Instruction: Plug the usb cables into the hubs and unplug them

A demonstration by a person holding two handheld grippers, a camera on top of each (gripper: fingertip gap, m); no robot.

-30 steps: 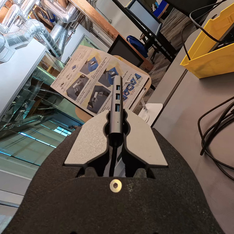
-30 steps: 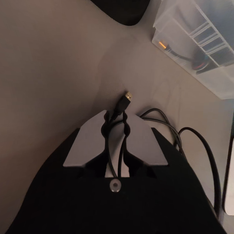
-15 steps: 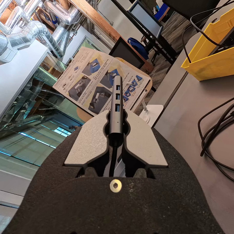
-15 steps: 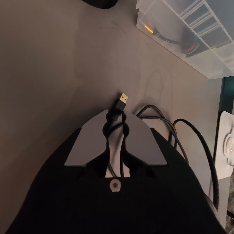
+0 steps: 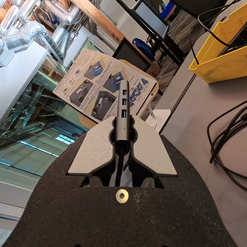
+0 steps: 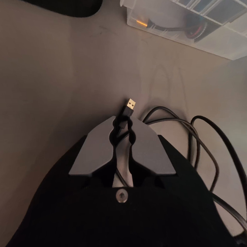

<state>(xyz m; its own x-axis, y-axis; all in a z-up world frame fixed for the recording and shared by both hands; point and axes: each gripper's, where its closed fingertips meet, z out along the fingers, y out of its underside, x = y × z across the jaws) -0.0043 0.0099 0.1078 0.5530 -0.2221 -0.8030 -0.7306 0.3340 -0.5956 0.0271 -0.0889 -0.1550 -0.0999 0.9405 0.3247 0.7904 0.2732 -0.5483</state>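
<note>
The grey bench [image 5: 200, 120] fills the right side of the left wrist view and nearly all of the right wrist view, where it is dim. On it, far off in the left wrist view, sits the yellow plastic bin [image 5: 220, 64], a little lower in the picture than a second ago; the printed instruction sheet on its white stand [image 5: 101, 85] has likewise slid slightly down and right. In the right wrist view the clear plastic compartment box [image 6: 187, 26] now lies across the top right corner, higher and turned compared with a second ago, and the white object seen at the right edge half a second ago is gone from view. A loose tangle of black cables [image 5: 227, 140] lies on the bench.

The left gripper [image 5: 123, 119] is still clamped on the slim grey metal USB hub [image 5: 123, 105], which stands out straight beyond the fingertips, its three blue ports facing the camera and empty, its black lead running back between the fingers. The right gripper [image 6: 122, 118] stays closed on the black USB cable [image 6: 127, 113] just behind its gold-coloured plug, which points forward and slightly right above the bench, much as before. The plug and the hub are apart, each in its own gripper.
</note>
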